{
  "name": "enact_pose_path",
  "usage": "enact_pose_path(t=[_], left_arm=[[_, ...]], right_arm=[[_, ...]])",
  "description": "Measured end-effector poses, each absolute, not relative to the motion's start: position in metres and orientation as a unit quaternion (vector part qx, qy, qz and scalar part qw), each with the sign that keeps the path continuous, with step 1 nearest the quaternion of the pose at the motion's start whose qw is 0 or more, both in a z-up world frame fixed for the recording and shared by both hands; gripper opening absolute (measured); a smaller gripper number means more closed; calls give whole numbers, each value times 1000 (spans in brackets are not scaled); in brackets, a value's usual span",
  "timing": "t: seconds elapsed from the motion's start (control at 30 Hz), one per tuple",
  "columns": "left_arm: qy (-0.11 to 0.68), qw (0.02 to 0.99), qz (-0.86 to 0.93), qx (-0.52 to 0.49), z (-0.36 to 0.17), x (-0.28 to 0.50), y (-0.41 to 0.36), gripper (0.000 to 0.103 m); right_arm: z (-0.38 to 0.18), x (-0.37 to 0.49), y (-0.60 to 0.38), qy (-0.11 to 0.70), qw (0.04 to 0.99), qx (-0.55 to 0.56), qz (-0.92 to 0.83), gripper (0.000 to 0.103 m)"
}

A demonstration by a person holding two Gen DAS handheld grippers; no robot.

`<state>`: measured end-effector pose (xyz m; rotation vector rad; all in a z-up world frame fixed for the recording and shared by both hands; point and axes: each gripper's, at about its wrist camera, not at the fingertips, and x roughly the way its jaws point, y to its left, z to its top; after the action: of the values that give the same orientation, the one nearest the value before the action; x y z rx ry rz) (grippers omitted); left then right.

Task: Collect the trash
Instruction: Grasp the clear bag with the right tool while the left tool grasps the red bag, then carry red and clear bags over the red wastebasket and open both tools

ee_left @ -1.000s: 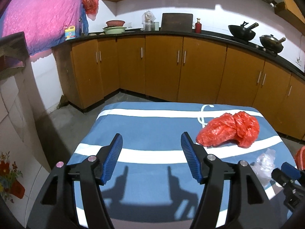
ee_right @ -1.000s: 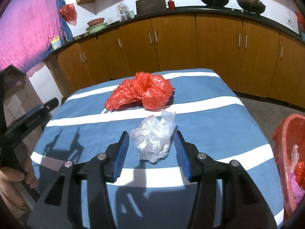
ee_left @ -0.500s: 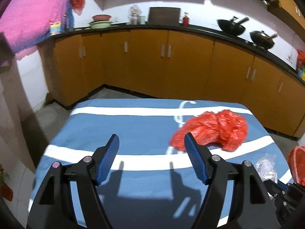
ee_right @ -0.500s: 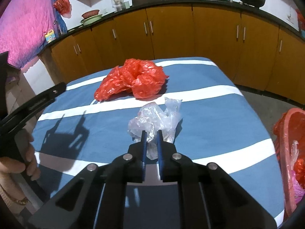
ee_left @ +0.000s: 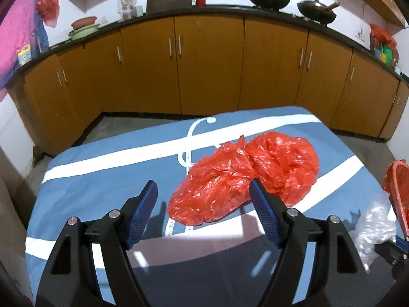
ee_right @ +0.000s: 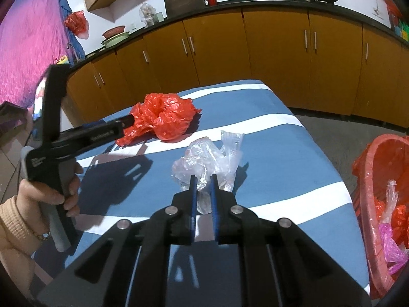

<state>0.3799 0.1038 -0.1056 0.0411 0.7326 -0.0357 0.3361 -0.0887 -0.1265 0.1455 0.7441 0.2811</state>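
A crumpled red plastic bag [ee_left: 245, 176] lies on the blue-and-white striped table [ee_left: 102, 176]. My left gripper [ee_left: 203, 192] is open, its fingers on either side of the bag's near end. In the right wrist view the red bag [ee_right: 163, 117] lies at the far left, with the left gripper [ee_right: 129, 120] against it. My right gripper [ee_right: 203, 179] is shut on a clear crumpled plastic bag [ee_right: 209, 158] and holds it just above the table. The clear bag also shows in the left wrist view [ee_left: 373, 227].
A red bin [ee_right: 383, 179] lined with a red bag stands off the table's right edge with plastic trash in it; its rim also shows in the left wrist view [ee_left: 396, 189]. Wooden kitchen cabinets [ee_left: 209, 66] run behind the table, across a strip of floor.
My left gripper moved right and forward until its open fingers came around the red bag. My right gripper closed on the clear bag and lifted it slightly.
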Motion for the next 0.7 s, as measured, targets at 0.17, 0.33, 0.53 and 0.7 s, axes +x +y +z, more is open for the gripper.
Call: enact_pose_path(t=[0.17, 0.33, 0.53, 0.7], left_arm=[[384, 923, -35, 15, -114, 392, 105, 58], [407, 912, -45, -5, -120, 396, 108, 4], [384, 923, -13, -12, -114, 379, 113, 1], [368, 930, 3, -19, -101, 357, 118, 1]], right_arm=[[-126, 334, -92, 359, 920, 73, 138, 11], [-126, 332, -94, 358, 921, 75, 137, 11], [-122, 325, -96, 355, 922, 74, 134, 11], [-110, 312, -102, 347, 925, 78, 131, 11]])
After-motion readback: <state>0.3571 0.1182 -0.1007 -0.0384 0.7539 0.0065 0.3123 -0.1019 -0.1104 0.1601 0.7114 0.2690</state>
